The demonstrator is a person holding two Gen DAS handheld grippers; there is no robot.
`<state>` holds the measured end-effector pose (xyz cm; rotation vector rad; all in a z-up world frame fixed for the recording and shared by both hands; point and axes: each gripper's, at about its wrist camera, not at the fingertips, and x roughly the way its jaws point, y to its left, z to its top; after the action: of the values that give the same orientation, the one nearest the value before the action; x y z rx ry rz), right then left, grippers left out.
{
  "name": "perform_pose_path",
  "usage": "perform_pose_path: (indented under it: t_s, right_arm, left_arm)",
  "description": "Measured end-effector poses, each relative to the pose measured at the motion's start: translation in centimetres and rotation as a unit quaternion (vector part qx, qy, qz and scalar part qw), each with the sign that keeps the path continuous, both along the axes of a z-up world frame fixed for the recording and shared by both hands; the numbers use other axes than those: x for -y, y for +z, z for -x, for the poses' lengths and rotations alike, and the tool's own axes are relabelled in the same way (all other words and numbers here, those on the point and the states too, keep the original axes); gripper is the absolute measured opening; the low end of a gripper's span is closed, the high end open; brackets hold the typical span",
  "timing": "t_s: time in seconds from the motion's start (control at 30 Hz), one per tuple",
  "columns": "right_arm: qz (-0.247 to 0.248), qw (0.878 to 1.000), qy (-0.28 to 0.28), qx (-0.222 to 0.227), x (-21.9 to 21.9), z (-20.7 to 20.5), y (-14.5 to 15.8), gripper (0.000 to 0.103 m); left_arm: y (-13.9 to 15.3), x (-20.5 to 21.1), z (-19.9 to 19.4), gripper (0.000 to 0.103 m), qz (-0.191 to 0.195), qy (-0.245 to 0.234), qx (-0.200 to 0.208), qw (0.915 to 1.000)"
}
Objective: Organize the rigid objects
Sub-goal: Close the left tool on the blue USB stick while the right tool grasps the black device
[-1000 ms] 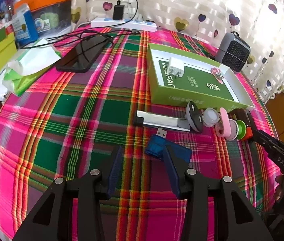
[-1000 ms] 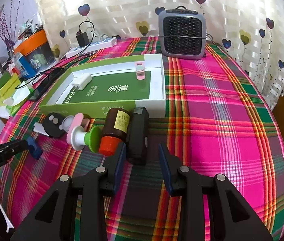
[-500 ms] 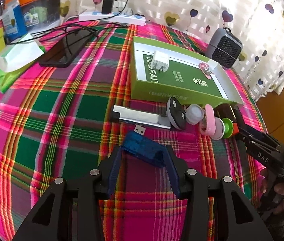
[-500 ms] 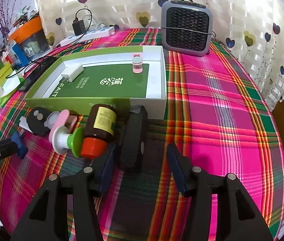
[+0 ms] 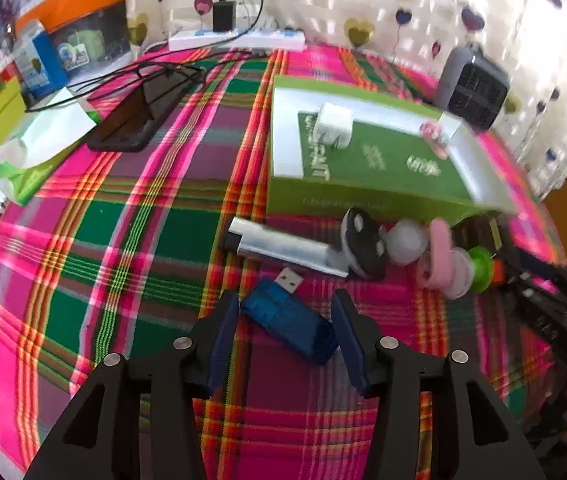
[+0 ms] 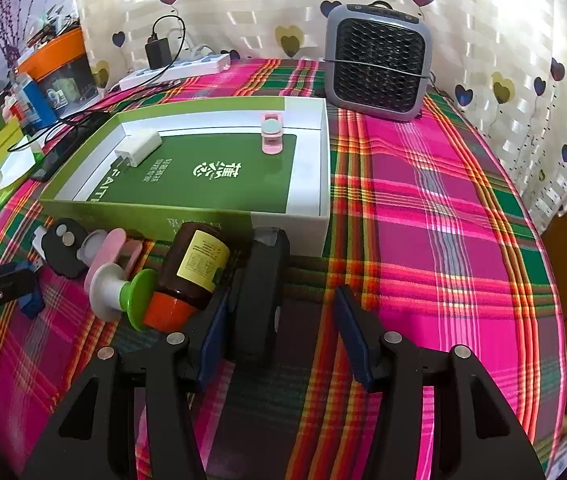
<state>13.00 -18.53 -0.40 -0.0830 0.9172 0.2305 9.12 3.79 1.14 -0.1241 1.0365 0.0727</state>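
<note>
A translucent blue USB card reader (image 5: pixel 289 326) lies on the plaid cloth between the fingers of my left gripper (image 5: pixel 285 308). Its jaws are opening and the pads do not press on it. My right gripper (image 6: pixel 281 300) stands open around the near end of a black oblong device (image 6: pixel 263 276); the left pad is beside it and the right pad is well clear. Beside the device lie a brown bottle with an orange cap (image 6: pixel 197 268), a pink, white and green piece (image 6: pixel 115 288) and a black key fob (image 6: pixel 65 248). Behind them is the open green box (image 6: pixel 203 222).
The box holds a white charger (image 6: pixel 139 146) and a pink clip (image 6: pixel 271 132). A silver stick (image 5: pixel 283 246) lies in front of the box. A grey heater (image 6: pixel 379 68), a power strip (image 5: pixel 239 38), a phone (image 5: pixel 131 124) with cables and a tissue pack (image 5: pixel 31 152) line the back and left.
My left gripper moved forward until the blue card reader lay between its fingers, and its jaws spread wider. The right jaws widened around the black device.
</note>
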Motion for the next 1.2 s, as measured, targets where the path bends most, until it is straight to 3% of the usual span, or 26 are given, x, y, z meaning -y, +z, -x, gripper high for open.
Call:
perform_pose_path:
  t_s: [0.1,0.57,1.1,1.2]
  right_arm:
    - [0.004,1.0,0.004,0.003,-0.1,-0.1,0.0,0.053]
    - [-0.006,1.0,0.01,0.003,0.2,-0.2,0.0,0.053]
    - [0.004,1.0,0.001,0.005,0.3,-0.1,0.0,0.053]
    - [0.006,1.0,-0.006,0.006,0.4,-0.1,0.0,0.045]
  left_arm:
    - [-0.2,0.4,0.2,0.047,-0.027,-0.002,-0.004,0.9996]
    - [-0.3,-0.7,1.9,0.047,-0.041,0.027,-0.006,0.9988]
    - [-0.5,-1.2,1.5,0.047,-0.046,-0.024,0.024,0.9983]
    - [-0.6,-1.2,1.5,0.043,-0.044,-0.032,0.031,0.998]
